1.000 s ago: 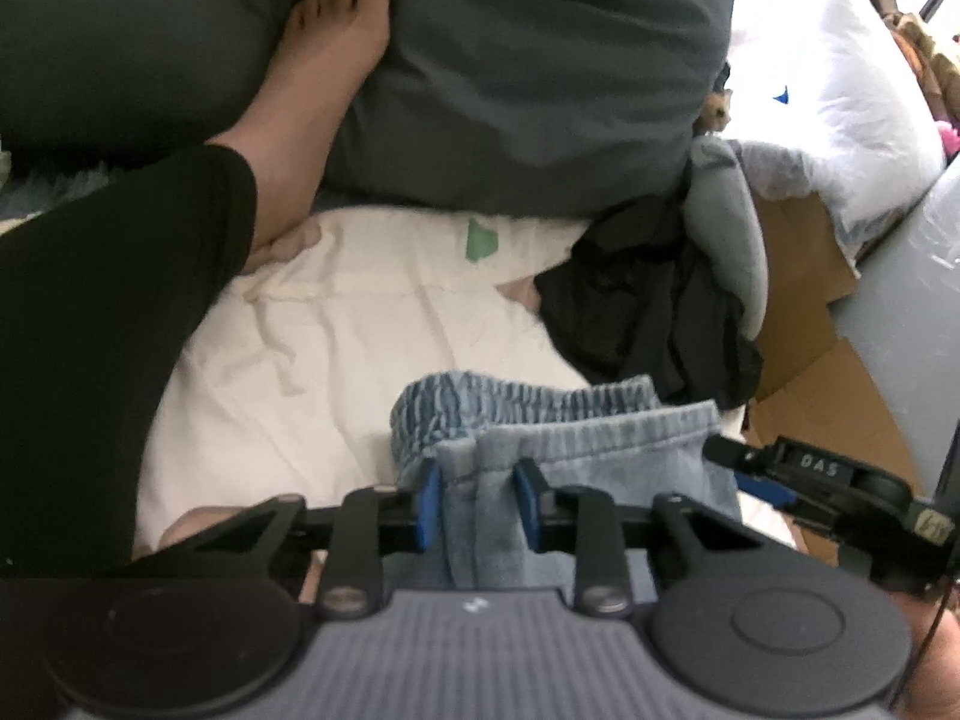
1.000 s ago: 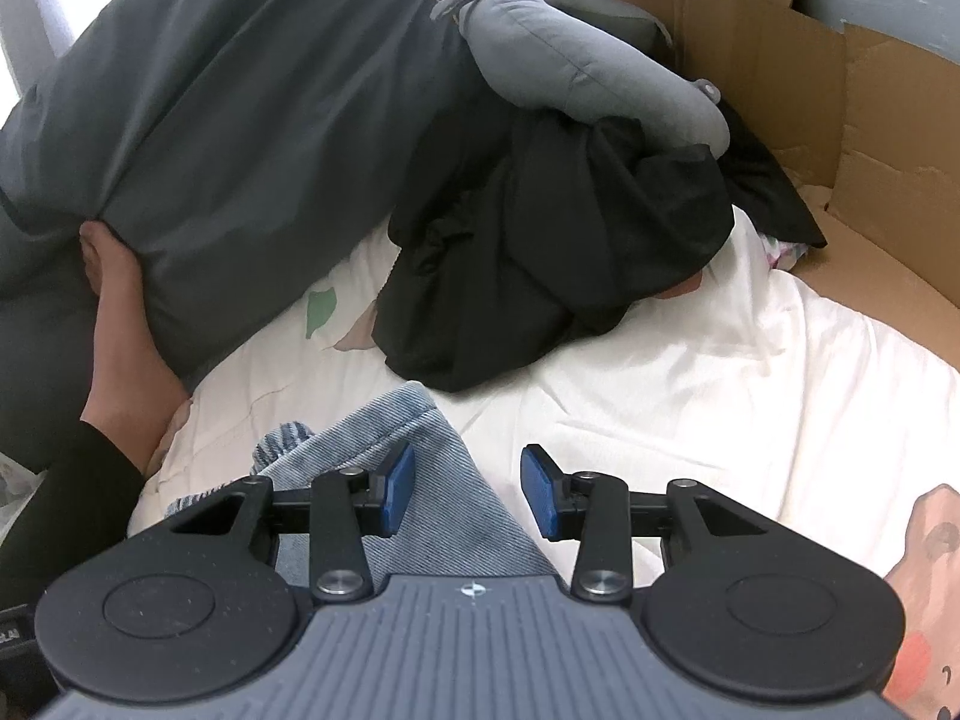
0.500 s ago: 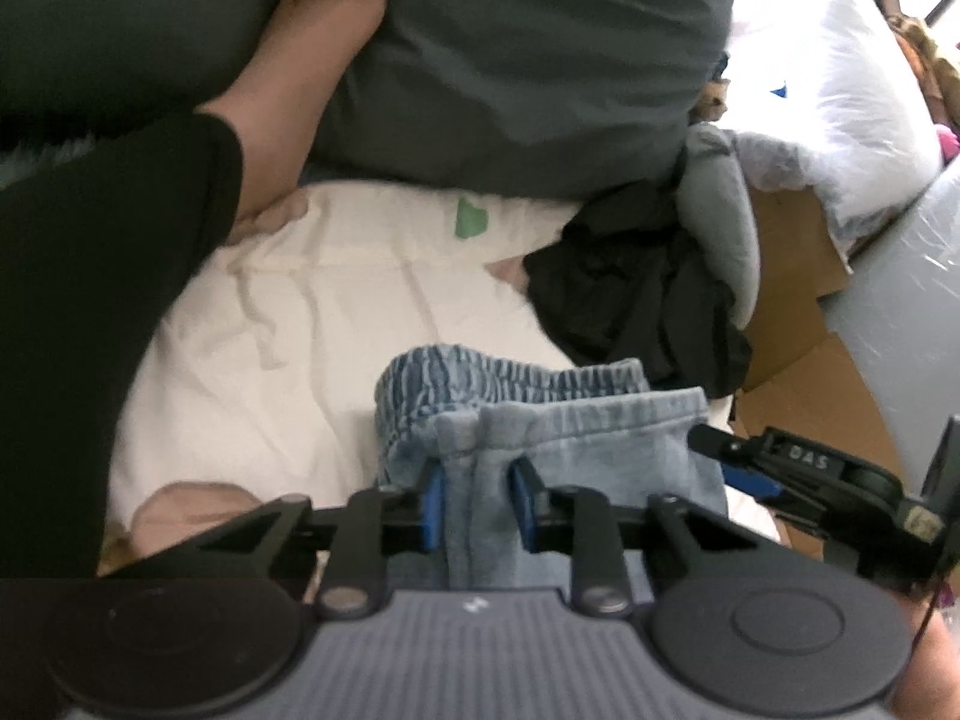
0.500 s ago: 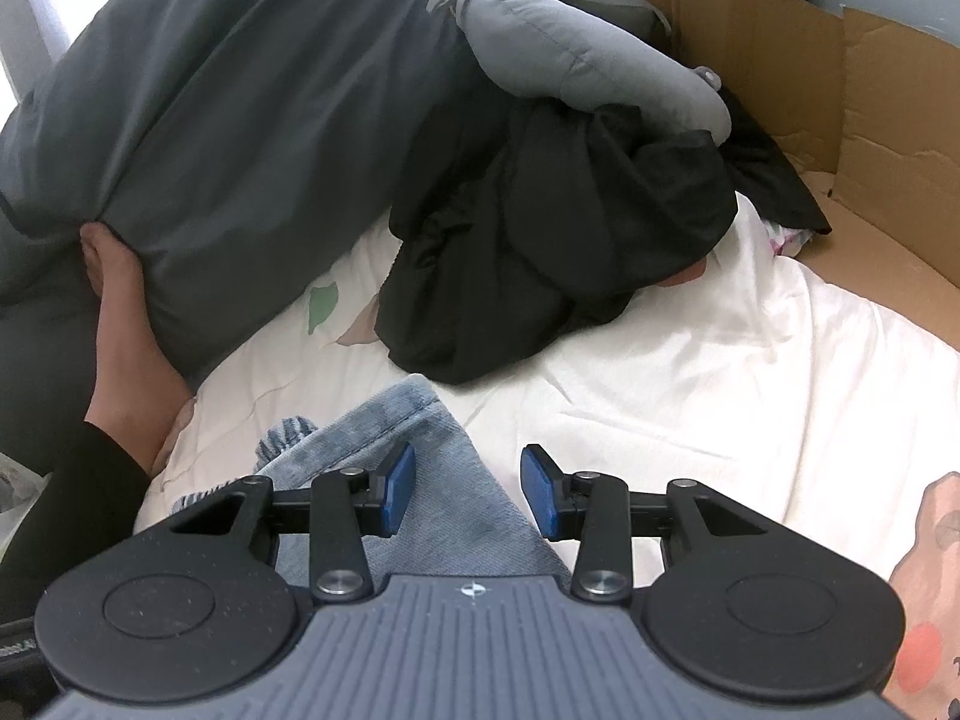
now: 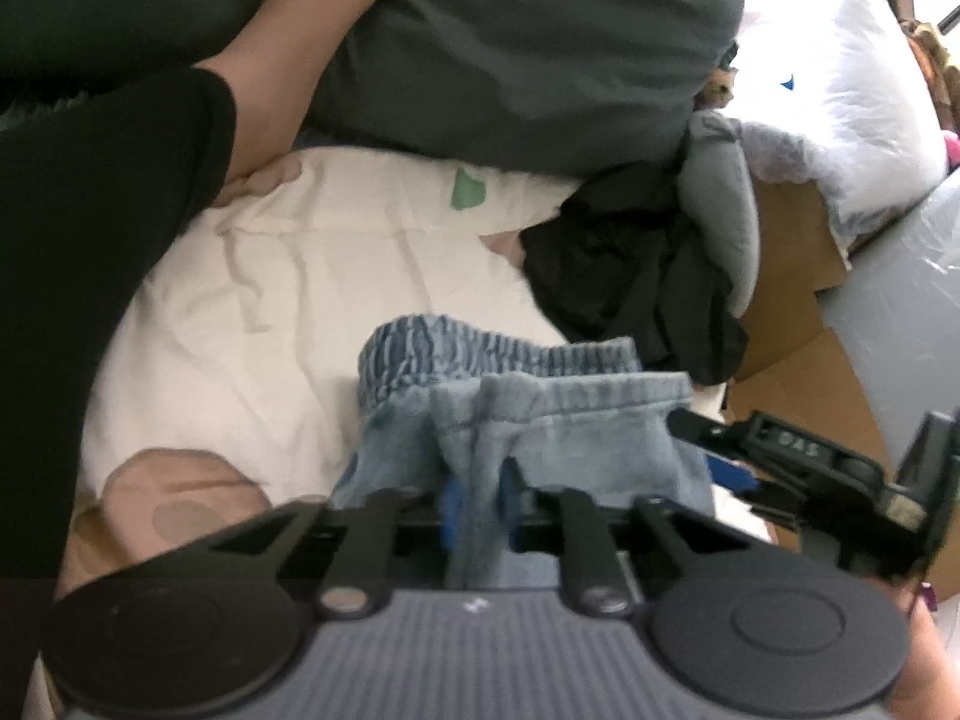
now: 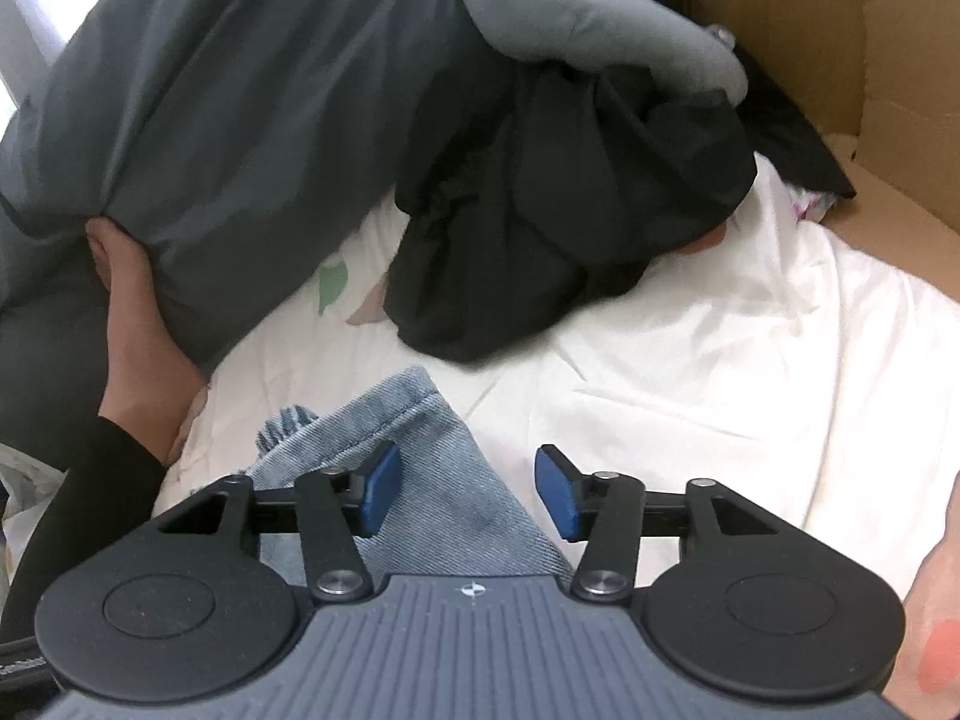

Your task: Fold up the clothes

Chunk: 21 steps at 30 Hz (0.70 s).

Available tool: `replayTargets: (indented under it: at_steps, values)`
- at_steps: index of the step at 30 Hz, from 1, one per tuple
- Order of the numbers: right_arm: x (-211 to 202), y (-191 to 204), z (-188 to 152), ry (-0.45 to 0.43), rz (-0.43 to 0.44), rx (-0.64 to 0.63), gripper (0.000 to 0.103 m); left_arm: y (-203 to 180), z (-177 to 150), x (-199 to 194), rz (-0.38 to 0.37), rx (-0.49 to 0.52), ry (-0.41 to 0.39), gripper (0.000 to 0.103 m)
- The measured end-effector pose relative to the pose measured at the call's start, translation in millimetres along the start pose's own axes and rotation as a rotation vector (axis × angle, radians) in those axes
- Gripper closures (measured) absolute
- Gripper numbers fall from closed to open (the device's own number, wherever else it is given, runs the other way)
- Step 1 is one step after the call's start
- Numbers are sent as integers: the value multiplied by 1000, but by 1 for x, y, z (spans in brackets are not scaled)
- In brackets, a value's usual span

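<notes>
Light blue denim shorts (image 5: pixel 588 420) with an elastic waistband lie folded on the white sheet (image 5: pixel 312 312). My left gripper (image 5: pixel 480 498) pinches an upright fold of the denim, and its blue pads are closing on the cloth. In the right wrist view, my right gripper (image 6: pixel 468 492) hovers over a corner of the same denim shorts (image 6: pixel 420 420). Its jaws are opening, and the pads stand clear of the cloth on both sides. The right gripper (image 5: pixel 720 468) also shows at the denim's right edge in the left wrist view.
A crumpled black garment (image 6: pixel 540 210) lies beyond the denim, under a grey cushion (image 6: pixel 600 30). A dark grey pillow (image 5: pixel 510 48) fills the back. A person's black-clad leg (image 5: pixel 90 270) and bare foot (image 5: pixel 288 78) rest at the left. Cardboard (image 6: pixel 900 90) borders the right.
The left pads have drawn together onto the denim fold. The right jaws have spread wider over the denim corner. Both hands have stayed nearly in place.
</notes>
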State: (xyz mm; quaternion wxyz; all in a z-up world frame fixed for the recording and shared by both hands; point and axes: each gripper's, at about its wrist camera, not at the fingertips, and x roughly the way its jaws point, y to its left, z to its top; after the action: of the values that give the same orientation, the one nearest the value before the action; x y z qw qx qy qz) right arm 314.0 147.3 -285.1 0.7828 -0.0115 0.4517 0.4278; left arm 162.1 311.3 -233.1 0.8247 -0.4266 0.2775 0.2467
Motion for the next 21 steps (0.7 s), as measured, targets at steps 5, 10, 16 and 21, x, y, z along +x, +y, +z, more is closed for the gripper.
replayTargets:
  at_steps: [5,10,16,21]
  values:
    - [18,-17,6,98,73,78,30,2,1,0,23,2,19,93]
    - [30,-27,4,130,104,105,23,-3,-1,1,51,33,20,93]
    - [39,-31,-4,134,132,130,26,1,1,4,53,6,33,93]
    - [30,-23,-2,113,208,95,78,2,2,0,35,-12,27,94]
